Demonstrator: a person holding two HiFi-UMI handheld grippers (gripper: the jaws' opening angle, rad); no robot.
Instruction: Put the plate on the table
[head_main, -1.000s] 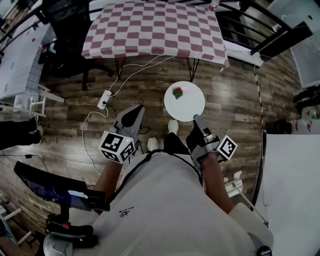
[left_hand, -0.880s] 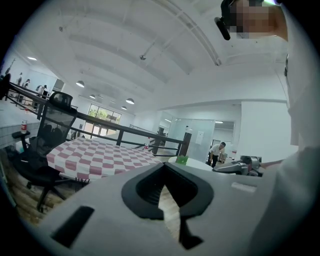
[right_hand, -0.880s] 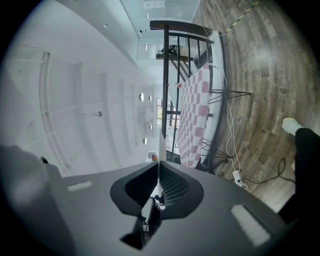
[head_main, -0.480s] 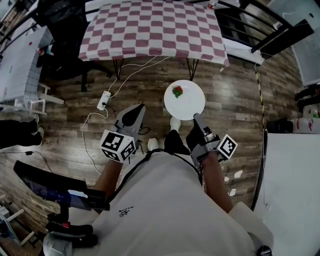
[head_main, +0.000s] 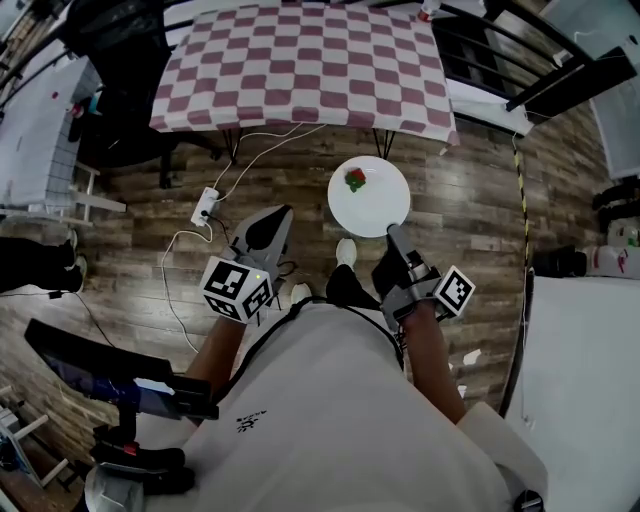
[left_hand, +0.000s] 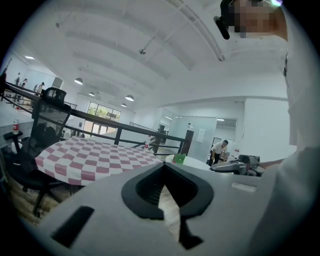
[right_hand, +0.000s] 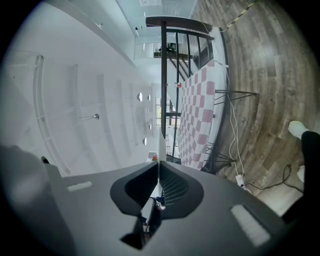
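Note:
A round white plate (head_main: 375, 200) carrying a small red and green item (head_main: 355, 179) hangs over the wooden floor, short of the table with the red and white checked cloth (head_main: 300, 60). My right gripper (head_main: 392, 236) is shut on the plate's near rim. In the right gripper view the plate (right_hand: 159, 145) shows edge-on as a thin white line between the jaws of the right gripper (right_hand: 159, 162). My left gripper (head_main: 266, 228) is beside it at the left, shut and holding nothing. The left gripper view shows the left gripper (left_hand: 164, 166), the checked table (left_hand: 90, 155) ahead and the plate (left_hand: 195, 161) at the right.
A black office chair (head_main: 125, 70) stands at the table's left. A white power strip (head_main: 207, 200) and its cables lie on the floor below the table edge. A dark railing (head_main: 520, 60) runs at the right. White tables flank both sides (head_main: 590, 380).
The checked table has come a little nearer in the head view, and the plate sits slightly closer to its edge. Both grippers keep their pose and grip.

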